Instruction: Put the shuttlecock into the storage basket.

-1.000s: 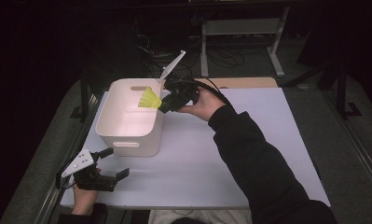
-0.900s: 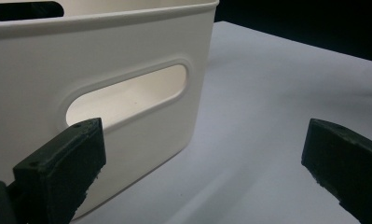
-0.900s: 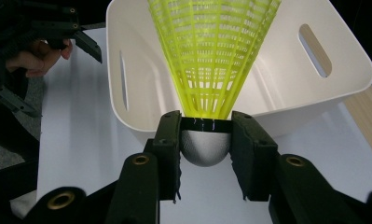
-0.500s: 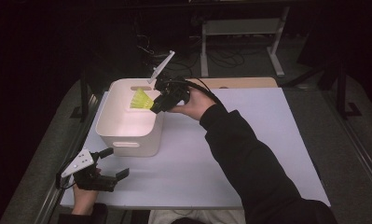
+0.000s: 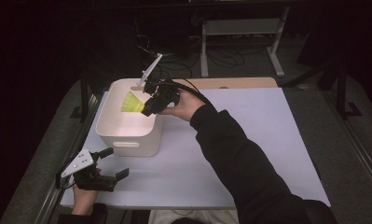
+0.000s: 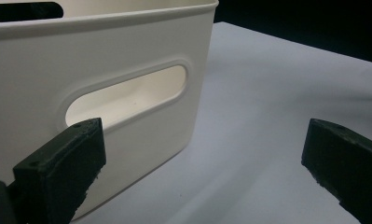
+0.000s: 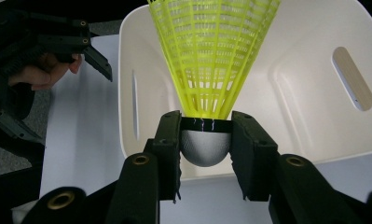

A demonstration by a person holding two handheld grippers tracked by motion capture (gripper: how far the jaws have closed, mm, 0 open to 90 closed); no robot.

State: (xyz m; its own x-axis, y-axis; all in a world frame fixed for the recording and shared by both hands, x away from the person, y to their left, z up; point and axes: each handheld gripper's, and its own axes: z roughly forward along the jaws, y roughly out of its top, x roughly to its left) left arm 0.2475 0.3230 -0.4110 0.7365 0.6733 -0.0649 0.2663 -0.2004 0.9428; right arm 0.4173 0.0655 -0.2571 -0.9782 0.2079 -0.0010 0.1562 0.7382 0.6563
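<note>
High view: the right claw (image 5: pixel 148 108) has carried the yellow shuttlecock (image 5: pixel 131 102) further over the white bin (image 5: pixel 127 140); the left claw (image 5: pixel 110 163), released, rests on the table (image 5: pixel 267 140). Right gripper view: claw clenched on the cork (image 7: pixel 205 148) near the rim (image 7: pixel 197 175); early release risks spilling outside.

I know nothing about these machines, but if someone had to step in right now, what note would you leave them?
Right gripper: shut on the yellow shuttlecock at its grey base, held over the white bin.
Left gripper: open, holding nothing, resting on the table in front of the bin's handle slot.
Done: shuttlecock picked up and brought above the bin.
Left: probably lower it, open the jaws so it drops inside, then pull the hand away.
</note>
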